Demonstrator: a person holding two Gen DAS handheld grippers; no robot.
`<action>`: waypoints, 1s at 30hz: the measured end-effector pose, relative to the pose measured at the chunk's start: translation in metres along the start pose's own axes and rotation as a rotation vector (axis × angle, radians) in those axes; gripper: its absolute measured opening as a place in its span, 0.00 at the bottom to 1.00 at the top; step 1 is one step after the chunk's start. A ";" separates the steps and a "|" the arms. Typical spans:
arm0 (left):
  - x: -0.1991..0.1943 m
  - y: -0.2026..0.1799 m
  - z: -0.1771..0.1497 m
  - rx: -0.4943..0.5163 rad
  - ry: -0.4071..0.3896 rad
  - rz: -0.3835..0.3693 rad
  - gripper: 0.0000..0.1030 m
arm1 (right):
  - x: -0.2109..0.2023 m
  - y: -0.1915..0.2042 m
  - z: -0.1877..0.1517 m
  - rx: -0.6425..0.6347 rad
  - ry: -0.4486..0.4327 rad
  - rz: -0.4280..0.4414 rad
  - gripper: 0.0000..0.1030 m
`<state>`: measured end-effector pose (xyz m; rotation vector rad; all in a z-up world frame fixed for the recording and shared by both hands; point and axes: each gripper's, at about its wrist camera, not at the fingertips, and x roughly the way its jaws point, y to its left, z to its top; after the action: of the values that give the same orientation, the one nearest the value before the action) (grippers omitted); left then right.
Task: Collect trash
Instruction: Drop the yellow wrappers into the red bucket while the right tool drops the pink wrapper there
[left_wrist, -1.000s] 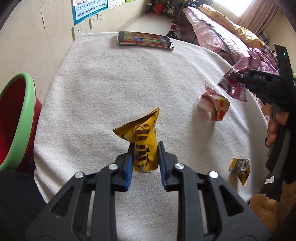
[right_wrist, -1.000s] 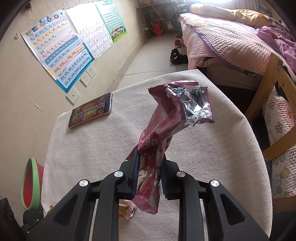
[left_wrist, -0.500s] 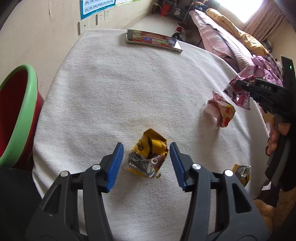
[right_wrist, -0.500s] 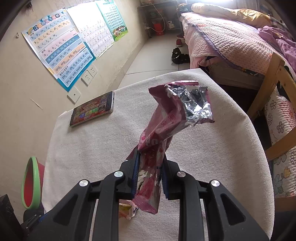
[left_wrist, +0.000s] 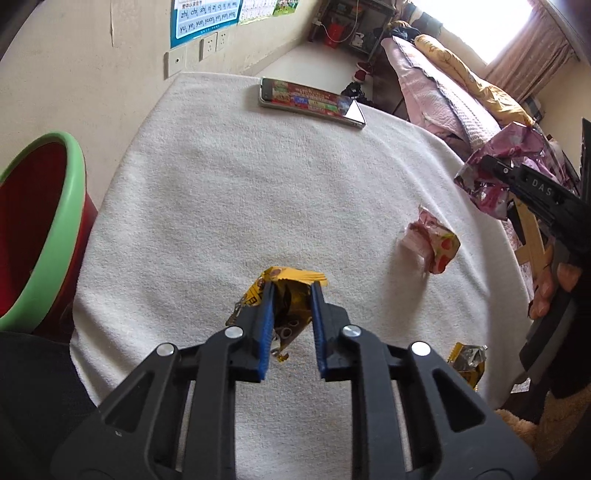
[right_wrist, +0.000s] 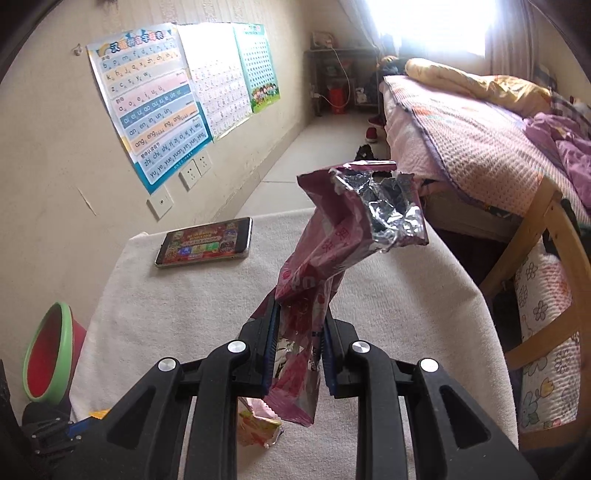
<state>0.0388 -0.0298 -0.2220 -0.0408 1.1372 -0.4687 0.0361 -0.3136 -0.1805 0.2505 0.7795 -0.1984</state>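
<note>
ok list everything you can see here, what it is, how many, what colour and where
yellow wrapper: 1, yellow and brown, pinched in the left gripper above the cloth
pink bag: 1, pink with silver lining, clamped in the right gripper
small pink wrapper: 1, pink with red and yellow, on the cloth, right side
small yellow wrapper: 1, yellow and silver, near right edge of the cloth
phone: 1, screen lit, far edge of the cloth
cloth: 1, white, covers the table
bin: 1, red with green rim, left of the table
bed: 1, pink covers, far right
posters: several, on the wall
left gripper: black, blue pads, shut
right gripper: black, shut
hand: 1, gripping the right gripper's handle
</note>
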 end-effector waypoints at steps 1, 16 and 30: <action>-0.006 0.003 0.002 -0.008 -0.017 0.001 0.18 | -0.001 0.005 -0.001 -0.019 0.001 0.011 0.21; -0.068 0.078 0.029 -0.157 -0.186 0.113 0.18 | -0.012 0.132 -0.033 -0.298 0.111 0.285 0.21; -0.109 0.201 0.023 -0.415 -0.272 0.267 0.18 | 0.006 0.295 -0.029 -0.397 0.253 0.653 0.22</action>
<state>0.0907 0.1884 -0.1711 -0.3012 0.9381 0.0170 0.0995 -0.0245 -0.1605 0.1430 0.9284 0.6106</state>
